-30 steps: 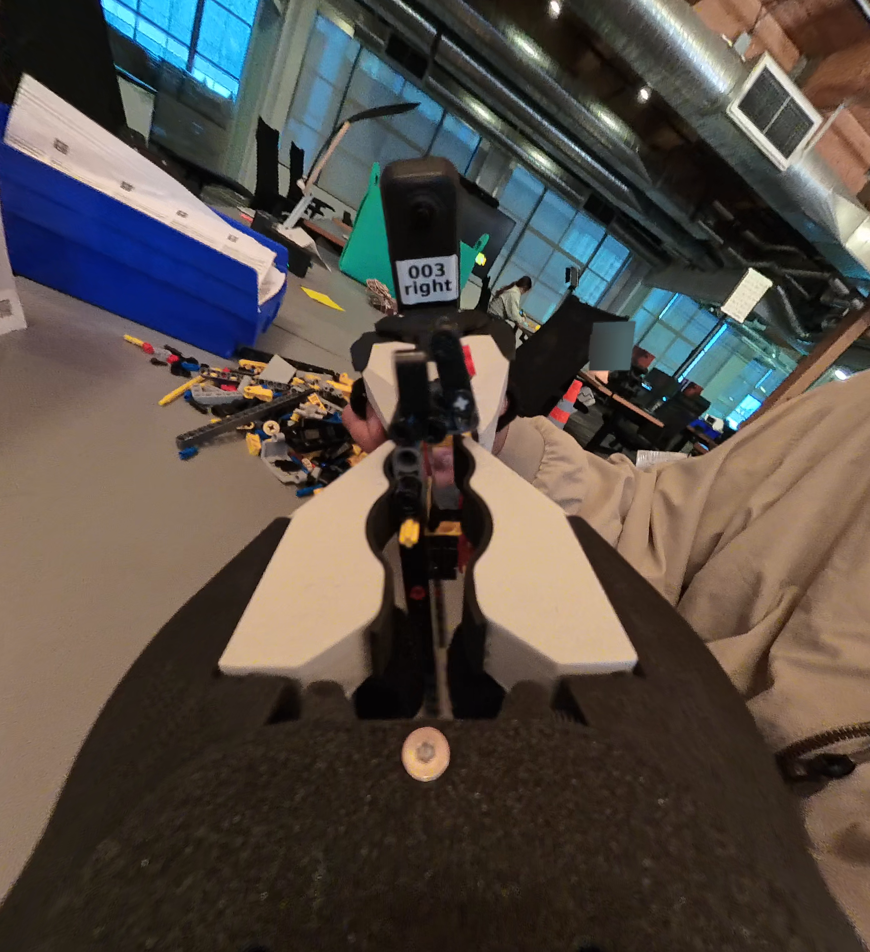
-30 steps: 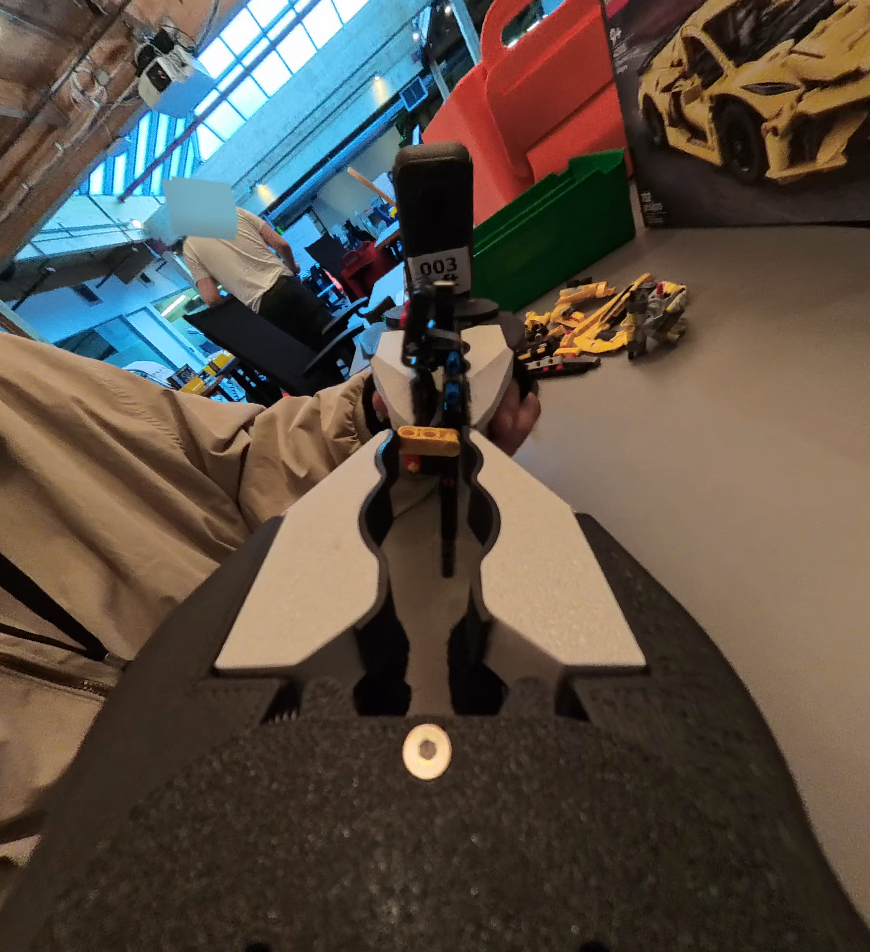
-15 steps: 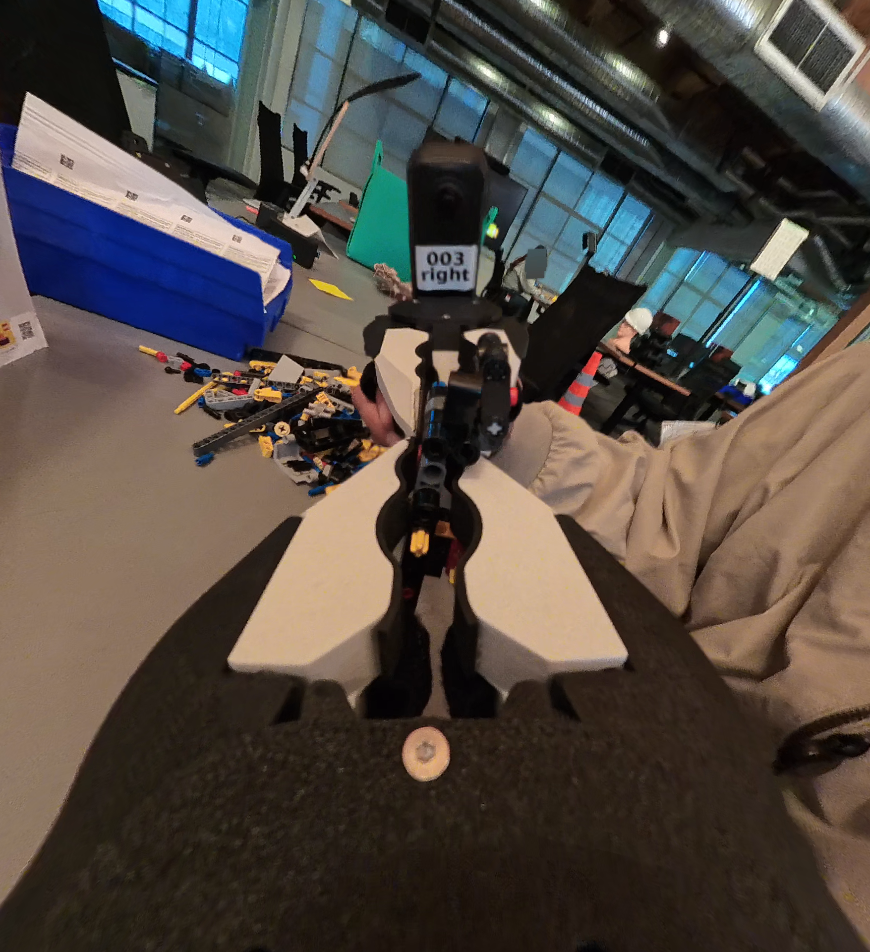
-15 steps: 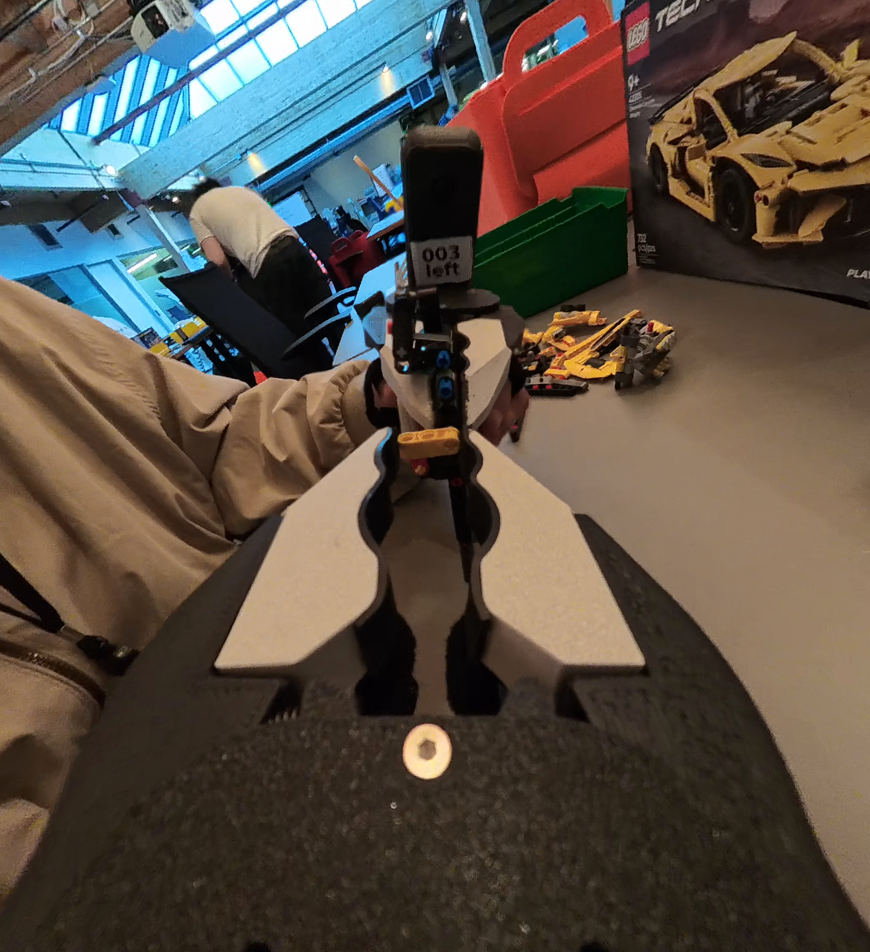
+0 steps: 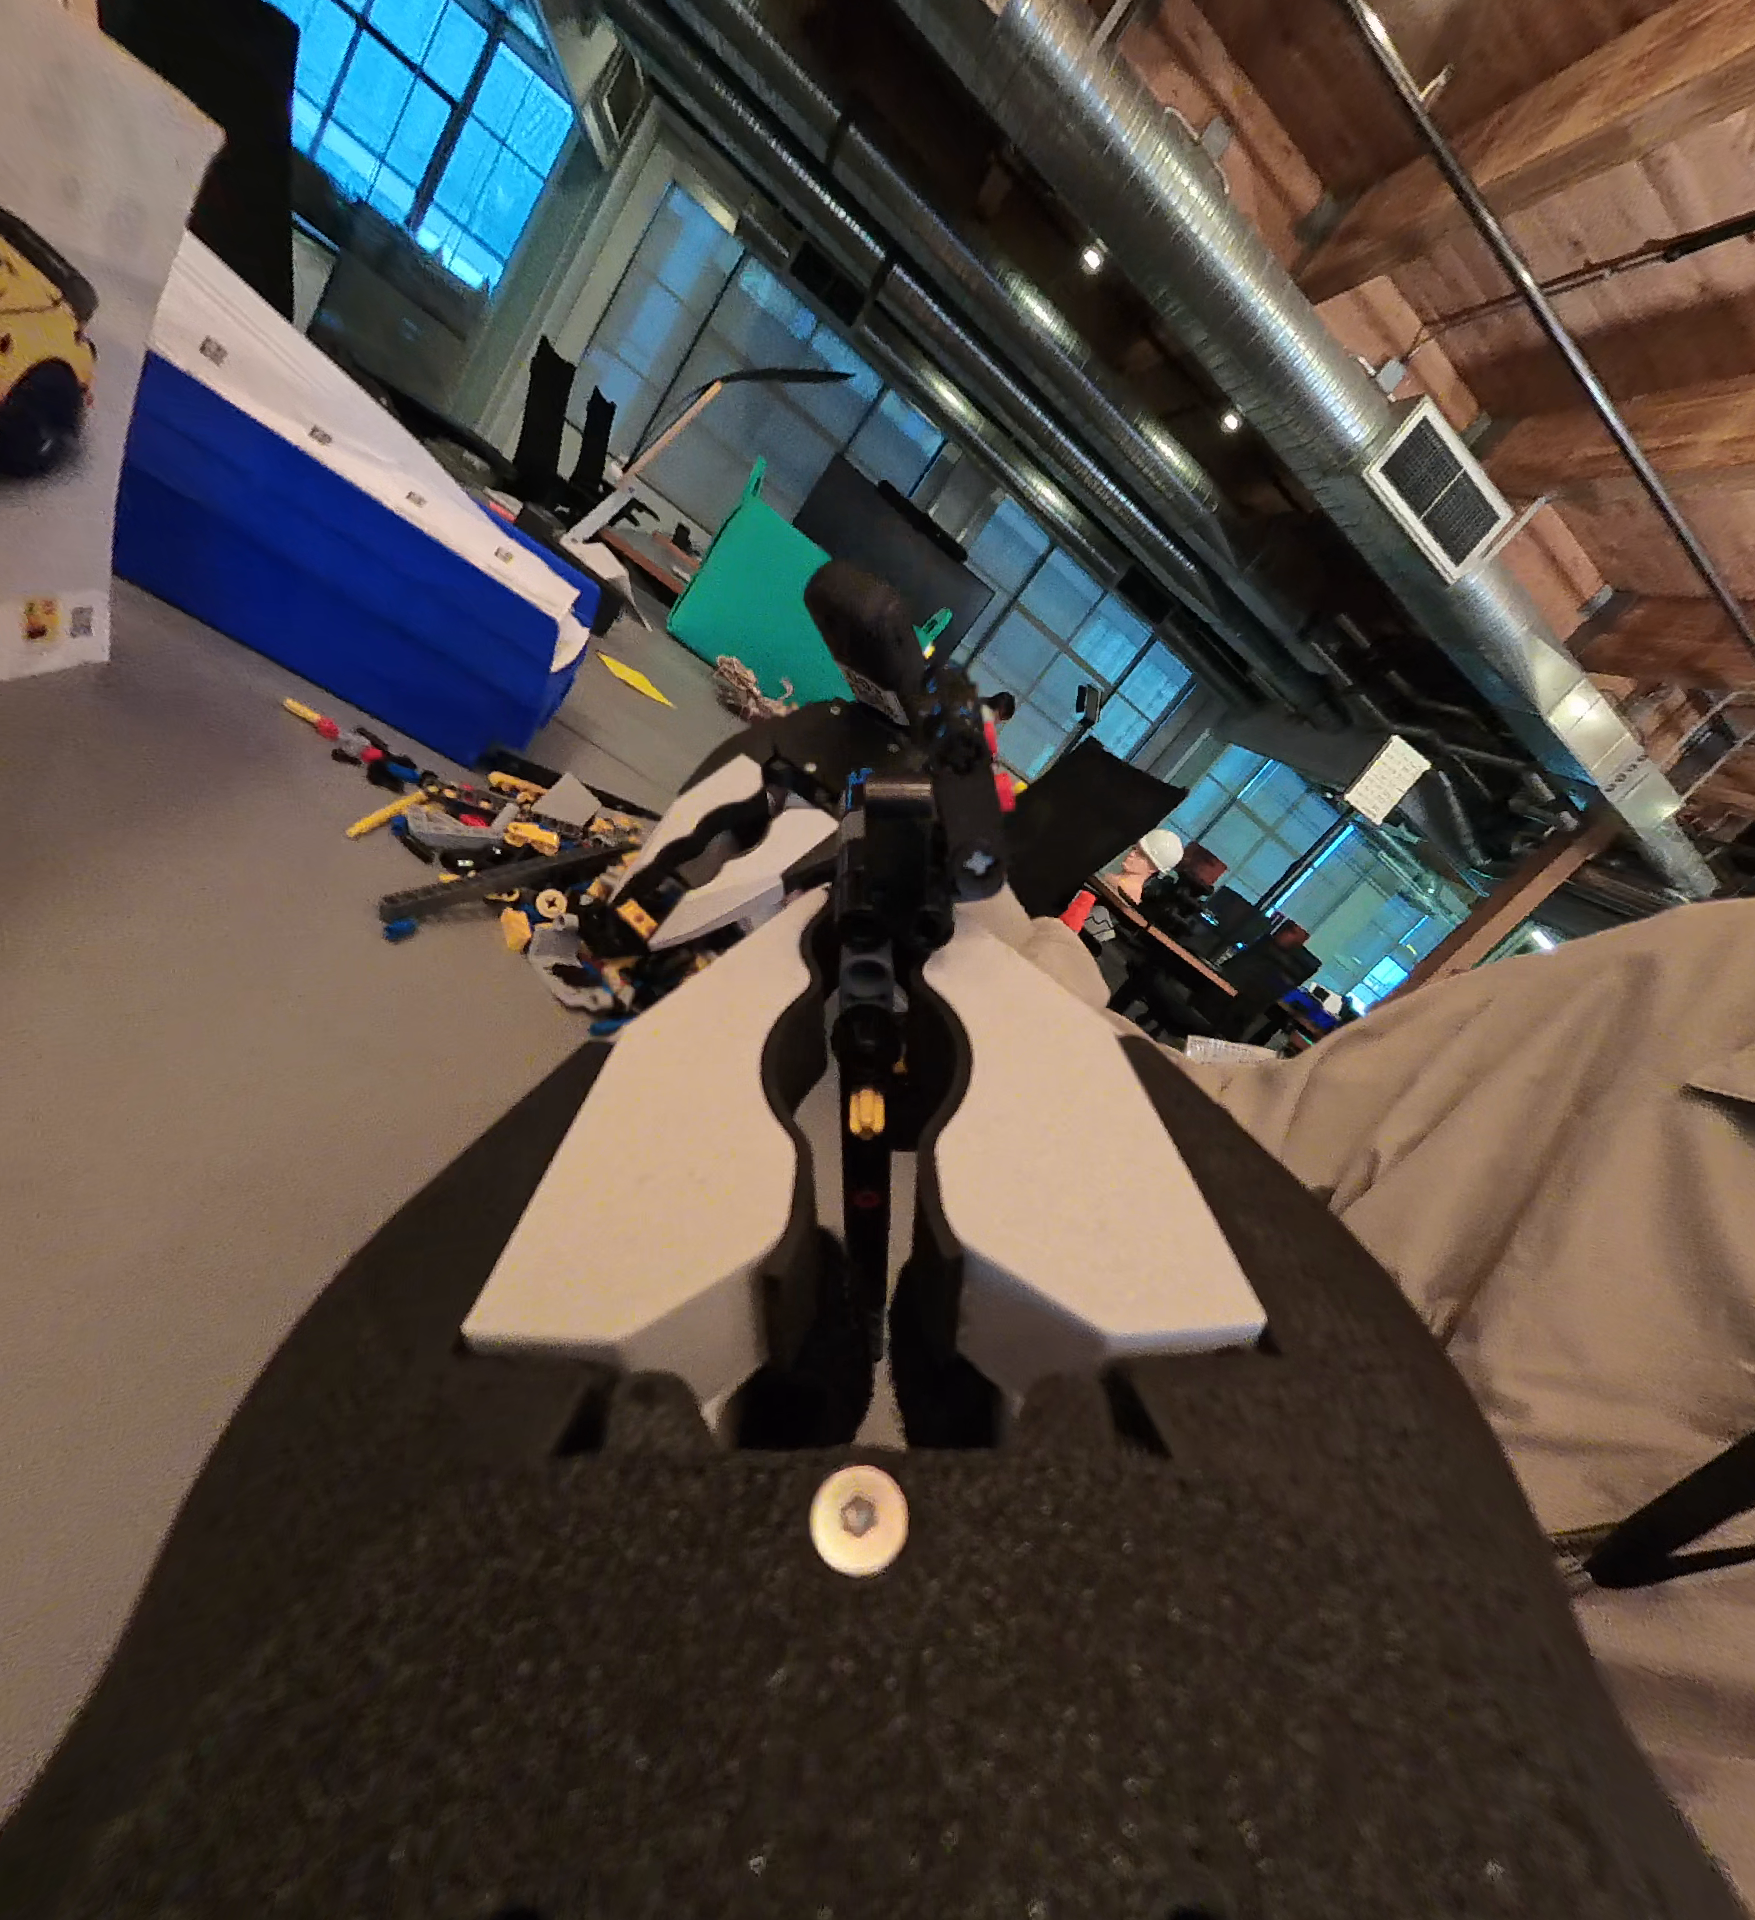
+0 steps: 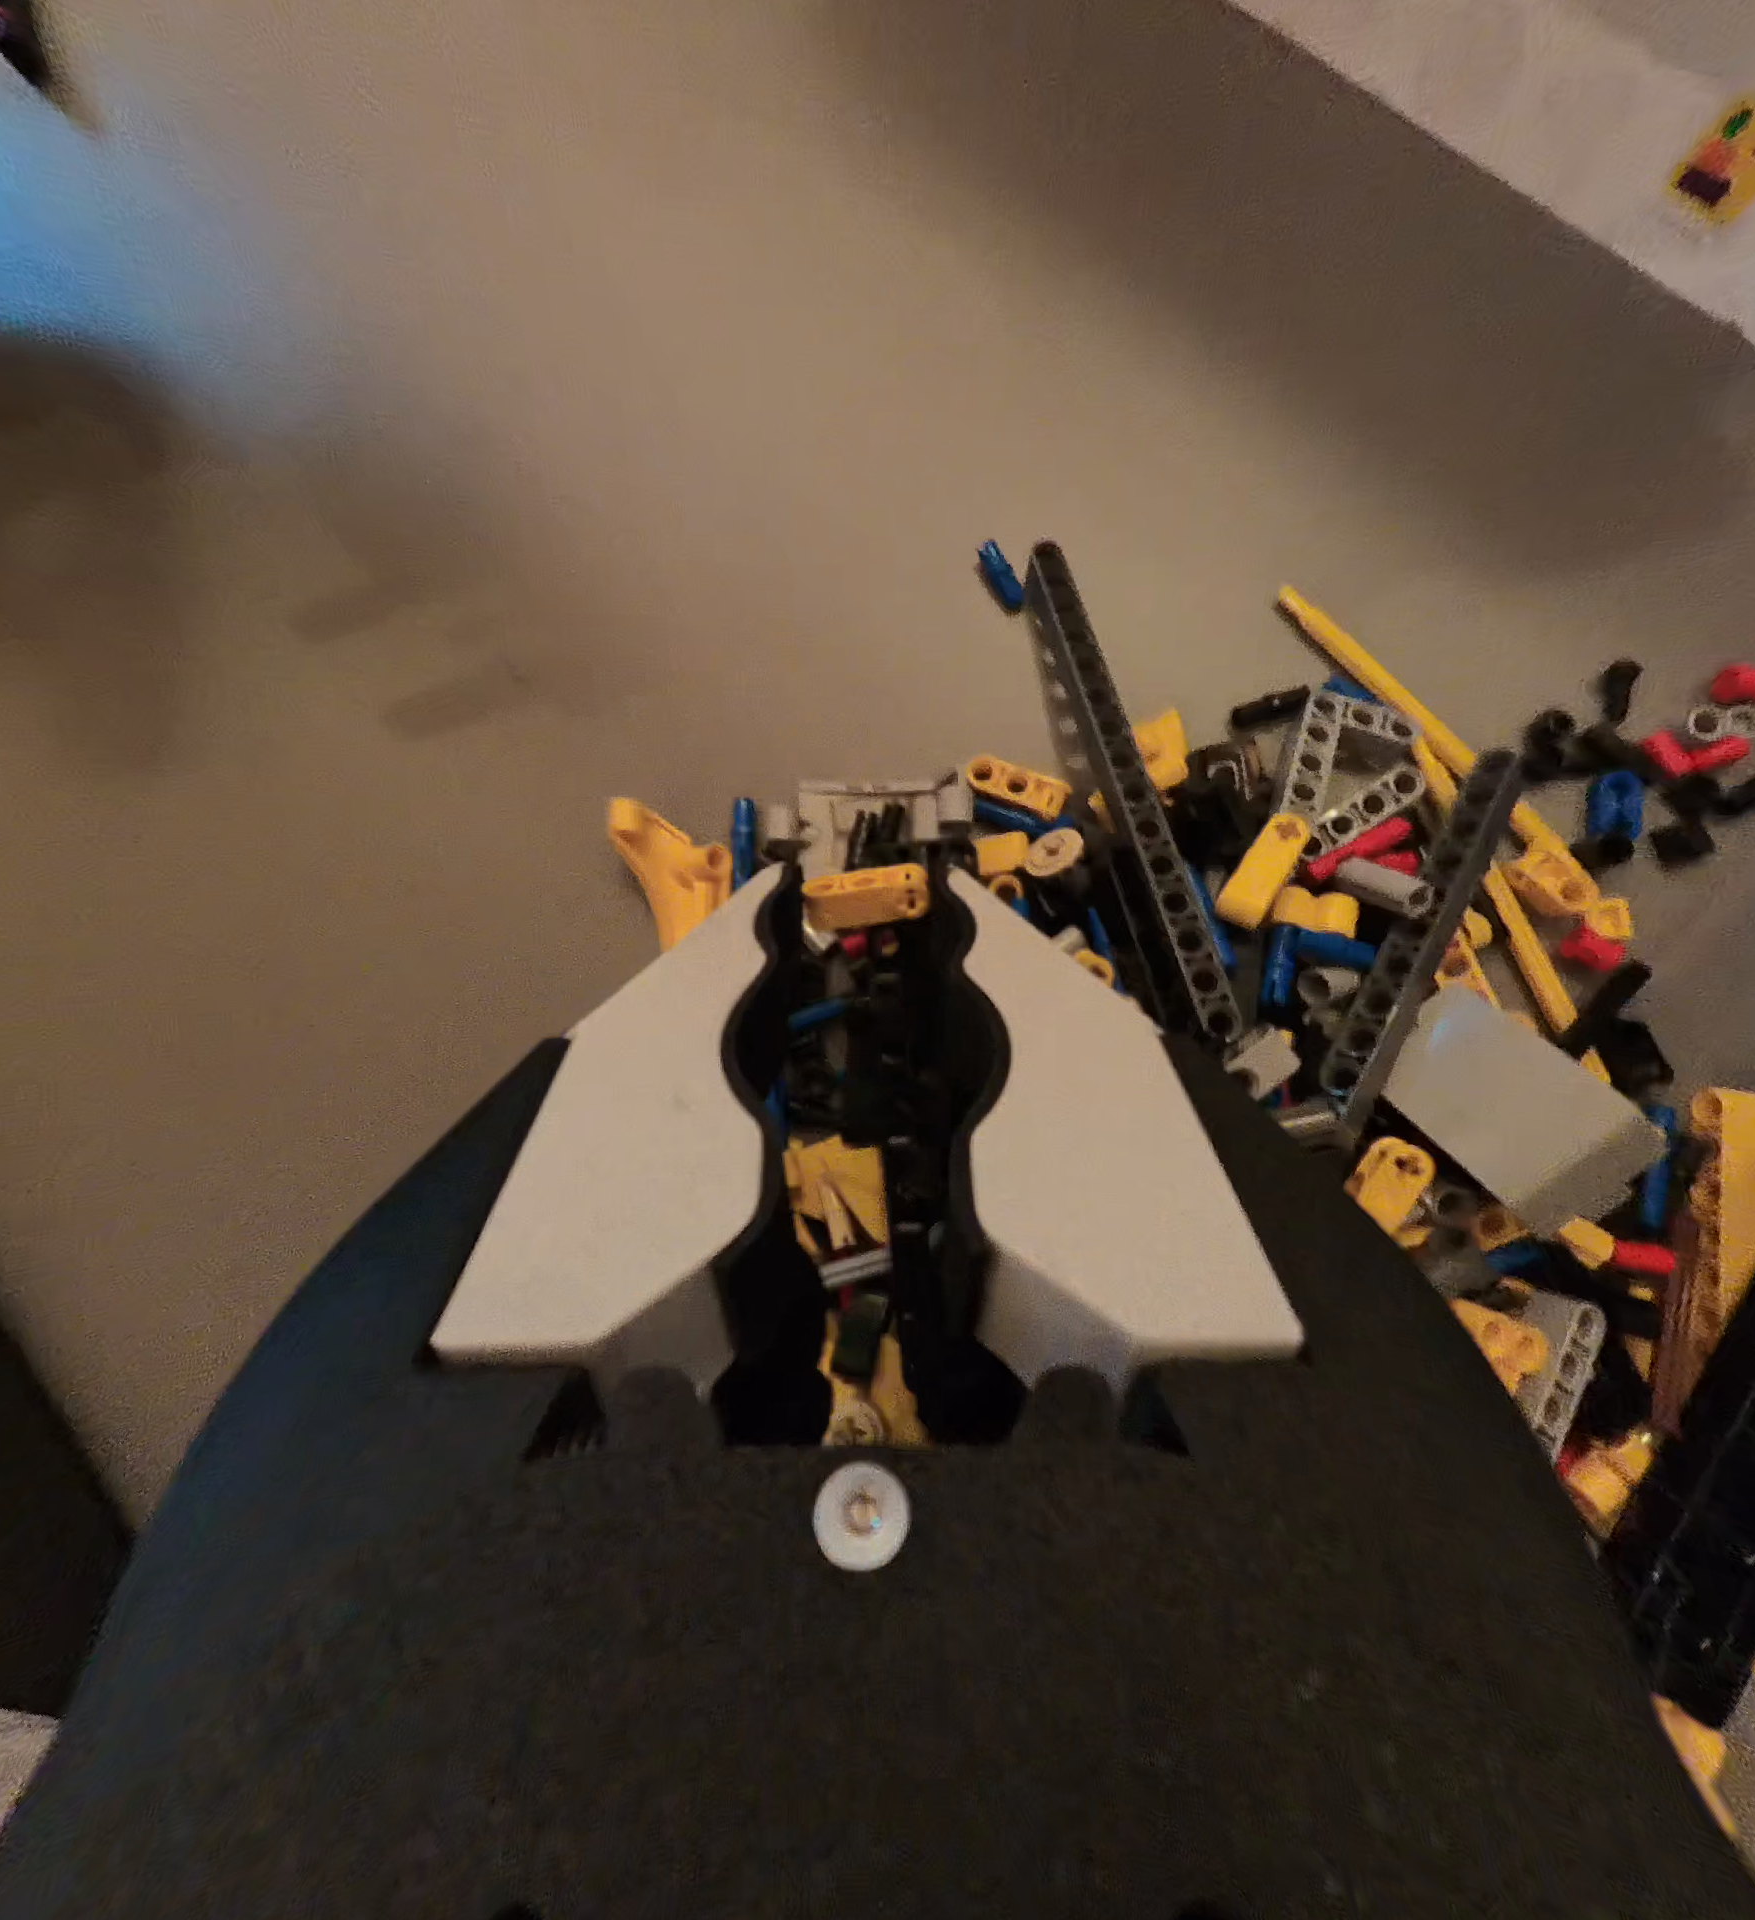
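My left gripper [image 5: 878, 920] is shut on a black brick assembly [image 5: 899, 862] with blue and yellow pins, held up off the grey table [image 5: 125, 1039]. My right gripper [image 6: 868, 883] is shut on a small yellow beam [image 6: 868, 896] with a thin black axle running back between the fingers. It points down over the near edge of a loose pile of yellow, black, blue and red bricks [image 6: 1372, 883]. In the left wrist view the right gripper [image 5: 717, 873] shows tilted down at the same pile [image 5: 509, 862], apart from the left one.
A long grey beam [image 6: 1122, 790] and a grey panel [image 6: 1517, 1112] lie in the pile. A blue bin [image 5: 333, 561] with white sheets and a box showing a yellow car [image 5: 0, 416] stand behind it. A beige sleeve [image 5: 1527, 1195] fills the right. A white printed sheet [image 6: 1631, 156] lies far right. The gap from one gripper's tips to the other's is roughly 25 cm.
The right gripper has left its place facing the left gripper and swung down over the brick pile, still holding the yellow beam. The left gripper has tilted, still holding the black assembly.
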Tool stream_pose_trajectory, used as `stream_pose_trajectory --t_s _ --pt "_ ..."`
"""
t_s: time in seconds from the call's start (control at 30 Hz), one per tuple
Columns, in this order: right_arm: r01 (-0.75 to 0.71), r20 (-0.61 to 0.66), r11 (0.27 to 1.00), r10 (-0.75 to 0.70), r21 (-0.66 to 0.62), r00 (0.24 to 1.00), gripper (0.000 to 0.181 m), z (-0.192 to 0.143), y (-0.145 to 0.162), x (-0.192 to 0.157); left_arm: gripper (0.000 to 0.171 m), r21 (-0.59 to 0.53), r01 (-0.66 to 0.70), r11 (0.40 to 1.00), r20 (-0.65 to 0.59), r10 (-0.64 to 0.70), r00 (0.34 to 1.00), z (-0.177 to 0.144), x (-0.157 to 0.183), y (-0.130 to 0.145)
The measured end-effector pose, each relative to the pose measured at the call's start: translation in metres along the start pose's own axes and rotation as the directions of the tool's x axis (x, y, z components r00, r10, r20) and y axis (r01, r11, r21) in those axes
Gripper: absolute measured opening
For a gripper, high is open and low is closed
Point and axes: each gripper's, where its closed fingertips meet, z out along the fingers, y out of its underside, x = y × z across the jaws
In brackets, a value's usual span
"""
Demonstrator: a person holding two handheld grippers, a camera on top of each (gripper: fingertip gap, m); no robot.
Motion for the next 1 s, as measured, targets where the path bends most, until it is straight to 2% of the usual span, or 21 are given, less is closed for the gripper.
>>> stream_pose_trajectory --t_s 0.07,0.1,0.17,0.23,0.33,0.47,0.57,0.67,0.83,0.93,0.97,1.0 --pt "-0.025 0.014 1.0 0.025 0.011 1.0 0.025 0.0 -0.001 0.002 0.007 -0.006 0.025 1.0 -0.007 -0.025 1.0 0.003 -0.001 0.003" --pt "-0.037 0.03 0.998 0.036 0.047 0.999 0.031 -0.001 -0.008 0.001 0.007 0.002 0.037 0.999 -0.004 -0.037 0.999 0.003 -0.002 0.003" --pt "-0.046 0.116 0.979 0.023 0.198 0.993 0.036 -0.006 -0.038 -0.015 0.007 0.005 0.062 0.998 -0.019 -0.061 0.998 0.004 -0.003 0.004" --pt "-0.063 0.244 0.931 -0.028 0.359 0.969 0.036 -0.012 -0.075 -0.048 0.007 0.021 0.097 0.995 -0.037 -0.096 0.995 0.005 -0.004 0.003" --pt "-0.161 0.45 0.865 -0.083 0.476 0.889 0.036 -0.011 -0.117 -0.105 0.007 0.038 0.179 0.983 -0.062 -0.177 0.982 0.007 -0.007 0.004" --pt "-0.311 0.636 0.842 -0.048 0.44 0.77 0.02 0.001 -0.141 -0.145 0.007 0.006 0.192 0.981 -0.051 -0.192 0.98 0.009 -0.011 0.011" --pt "-0.393 0.731 0.839 -0.008 0.377 0.683 0.013 0.002 -0.143 -0.153 0.007 -0.008 0.186 0.983 -0.052 -0.186 0.981 0.01 -0.01 0.013" --pt "-0.389 0.724 0.842 -0.003 0.374 0.69 0.009 0.003 -0.141 -0.15 0.006 -0.033 0.163 0.986 -0.035 -0.165 0.986 0.012 -0.01 0.017" --pt "-0.38 0.713 0.855 0.017 0.353 0.701 0.014 0.01 -0.137 -0.151 0.007 -0.047 0.168 0.985 -0.027 -0.169 0.985 0.015 -0.012 0.021" --pt "-0.417 0.735 0.845 0.044 0.334 0.677 0.006 0.01 -0.139 -0.15 0.007 -0.046 0.152 0.987 -0.012 -0.153 0.988 0.016 -0.013 0.021" --pt "-0.438 0.745 0.834 0.05 0.335 0.666 0.006 0.009 -0.141 -0.147 0.011 -0.04 0.146 0.989 -0.025 -0.147 0.989 0.014 -0.01 0.017" --pt "-0.461 0.749 0.82 0.061 0.339 0.66 0.006 0.007 -0.142 -0.142 0.024 -0.019 0.142 0.99 -0.035 -0.143 0.989 0.011 -0.007 0.011"
